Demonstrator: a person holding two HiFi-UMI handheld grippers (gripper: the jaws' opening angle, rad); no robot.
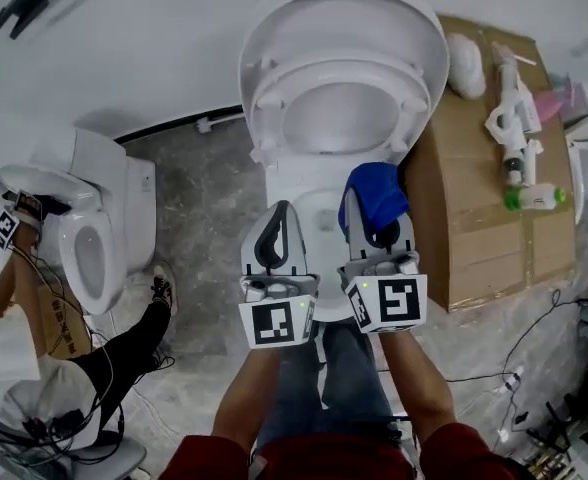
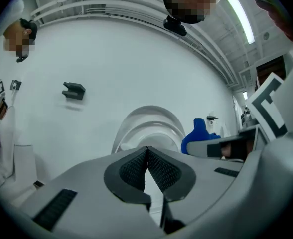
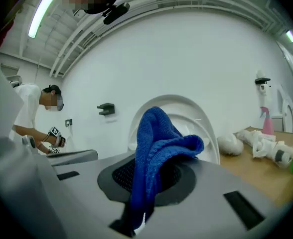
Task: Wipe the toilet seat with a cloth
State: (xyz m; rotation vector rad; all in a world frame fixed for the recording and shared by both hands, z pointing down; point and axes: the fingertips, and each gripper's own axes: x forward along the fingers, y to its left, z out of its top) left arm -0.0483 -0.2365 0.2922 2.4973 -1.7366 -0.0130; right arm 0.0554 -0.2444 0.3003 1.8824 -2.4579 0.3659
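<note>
Head view hangs high, looking steeply down on the toilet [image 1: 292,183], with the left tongs [image 1: 280,213] and right tongs [image 1: 374,218] close below. Each gripper view rides right behind its own tongs, facing level at the white wall [image 2: 136,59]; all three share the raised lid [image 1: 344,8].

Left gripper [image 1: 280,213]: jaws closed together, empty, pointing level.
Right gripper [image 1: 376,230]: jaws clamped on blue cloth [image 1: 372,190].
Forearms [image 1: 246,398]: side by side, extended forward.
</note>
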